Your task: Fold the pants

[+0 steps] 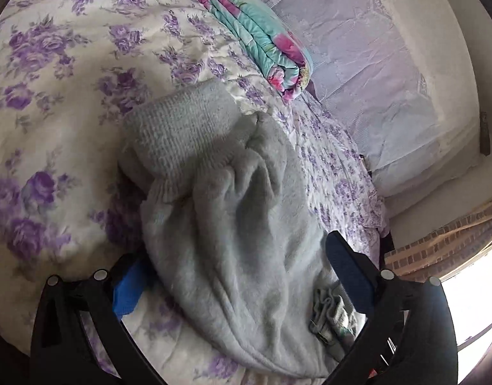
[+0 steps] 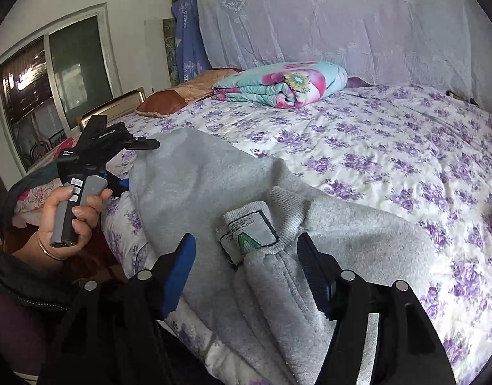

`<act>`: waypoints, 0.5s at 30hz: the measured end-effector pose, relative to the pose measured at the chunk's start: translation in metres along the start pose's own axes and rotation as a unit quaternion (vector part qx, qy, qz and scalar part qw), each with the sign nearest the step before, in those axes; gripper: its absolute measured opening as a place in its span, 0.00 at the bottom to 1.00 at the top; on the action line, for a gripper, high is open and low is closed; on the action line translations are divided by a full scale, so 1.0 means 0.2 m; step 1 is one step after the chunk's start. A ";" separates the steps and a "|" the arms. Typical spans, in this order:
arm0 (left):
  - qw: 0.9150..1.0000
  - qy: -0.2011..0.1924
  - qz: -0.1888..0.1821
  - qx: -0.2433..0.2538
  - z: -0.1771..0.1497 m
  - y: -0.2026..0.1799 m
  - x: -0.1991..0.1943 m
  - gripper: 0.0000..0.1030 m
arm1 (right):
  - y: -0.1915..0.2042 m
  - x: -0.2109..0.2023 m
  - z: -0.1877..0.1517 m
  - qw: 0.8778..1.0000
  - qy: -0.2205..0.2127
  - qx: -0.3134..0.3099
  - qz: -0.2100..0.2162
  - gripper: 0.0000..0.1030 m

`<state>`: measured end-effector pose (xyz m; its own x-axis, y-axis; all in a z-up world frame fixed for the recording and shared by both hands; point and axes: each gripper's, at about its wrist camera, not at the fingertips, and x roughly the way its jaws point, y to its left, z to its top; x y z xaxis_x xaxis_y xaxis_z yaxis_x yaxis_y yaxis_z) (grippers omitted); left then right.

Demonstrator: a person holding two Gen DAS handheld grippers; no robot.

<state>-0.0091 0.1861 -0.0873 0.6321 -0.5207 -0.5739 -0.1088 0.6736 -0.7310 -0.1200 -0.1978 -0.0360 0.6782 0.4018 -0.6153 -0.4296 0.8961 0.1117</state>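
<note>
Grey fleece pants (image 1: 233, 224) lie bunched on the bed, with a ribbed cuff (image 1: 178, 134) at the far end in the left wrist view. My left gripper (image 1: 236, 276) is open, its blue-padded fingers either side of the fabric. In the right wrist view the pants (image 2: 194, 186) lie over the bed's near edge, the waistband turned out and showing a white label (image 2: 249, 227). My right gripper (image 2: 246, 263) is open, its fingers straddling the waistband near the label. The left gripper (image 2: 117, 179) shows there at the pants' left end, held in a hand (image 2: 72, 211).
The bed has a white cover with purple flowers (image 2: 390, 147). A folded turquoise and pink quilt (image 2: 281, 85) and a brown pillow (image 2: 172, 98) lie at the back. A lilac cloth (image 2: 342, 22) covers the headboard. A window (image 2: 53, 77) is at the left.
</note>
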 end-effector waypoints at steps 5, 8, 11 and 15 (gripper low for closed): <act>1.000 -0.002 0.006 0.011 0.01 -0.07 0.06 0.89 | -0.10 -0.07 -0.04 0.999 -0.016 0.039 -0.013 0.64; 0.999 -0.003 -0.014 0.035 -0.02 -0.10 0.03 0.39 | -0.17 -0.13 -0.08 0.997 -0.029 0.061 -0.025 0.64; 0.995 -0.028 -0.004 0.093 -0.08 -0.22 -0.05 0.30 | -0.26 -0.19 -0.13 0.994 -0.041 0.089 -0.041 0.65; 0.973 -0.057 0.001 0.223 -0.22 -0.57 -0.17 0.28 | -0.42 -0.27 -0.17 0.988 -0.057 0.129 -0.065 0.64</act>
<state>-0.0520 0.1040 -0.0017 0.7166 -0.4741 -0.5116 0.2175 0.8488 -0.4819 -0.1420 -0.3007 -0.0384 0.7870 0.2855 -0.5469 -0.1783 0.9539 0.2415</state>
